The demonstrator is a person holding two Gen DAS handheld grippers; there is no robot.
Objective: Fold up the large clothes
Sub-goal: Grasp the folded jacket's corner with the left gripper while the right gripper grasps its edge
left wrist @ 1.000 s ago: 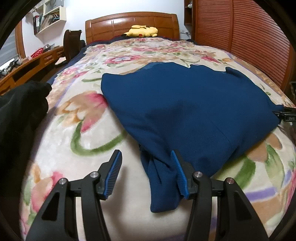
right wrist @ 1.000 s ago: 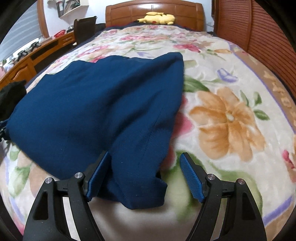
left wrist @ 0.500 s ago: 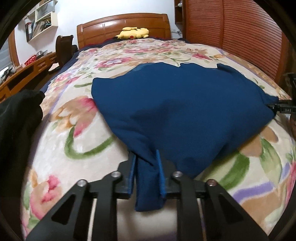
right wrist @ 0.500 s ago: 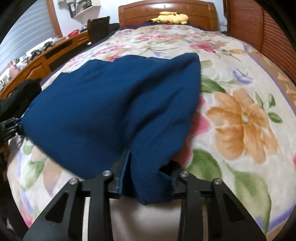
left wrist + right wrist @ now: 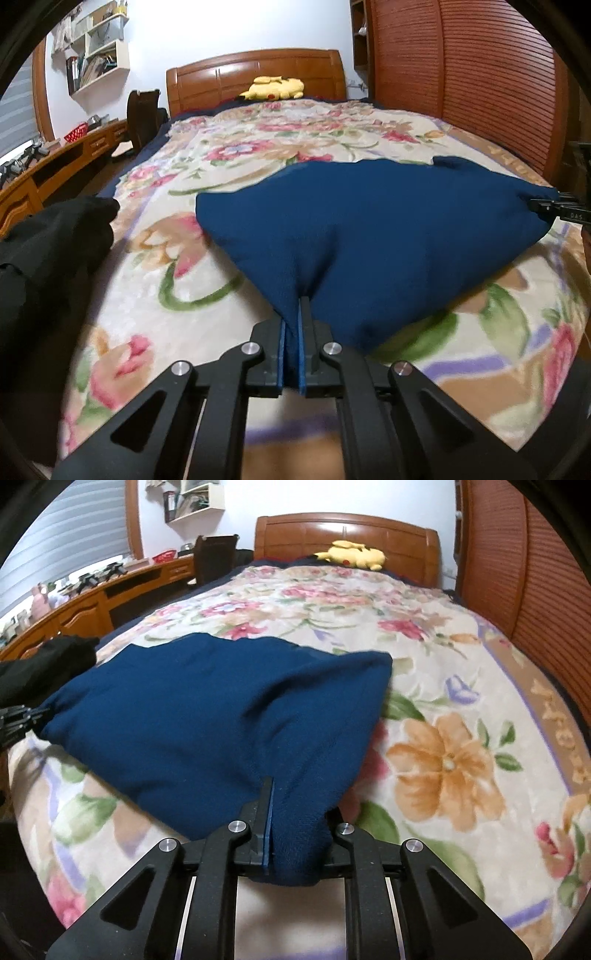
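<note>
A large dark blue garment (image 5: 376,229) lies spread on the floral bedspread (image 5: 280,147); it also shows in the right wrist view (image 5: 207,716). My left gripper (image 5: 297,306) is shut on the garment's near left corner, lifting the cloth off the bed. My right gripper (image 5: 291,797) is shut on the near right corner, with a bunch of cloth between its fingers. Each gripper shows at the far edge of the other's view: the right gripper (image 5: 554,208), the left gripper (image 5: 14,720).
A black garment (image 5: 48,251) lies on the bed's left edge. A yellow plush toy (image 5: 275,88) sits by the wooden headboard (image 5: 255,74). A wooden slatted wall (image 5: 480,81) runs along the right. A desk (image 5: 92,602) and chair (image 5: 142,110) stand left.
Both grippers were open around the garment's near corners, then closed on them. The held corners have risen and the cloth has pulled taut between the grippers.
</note>
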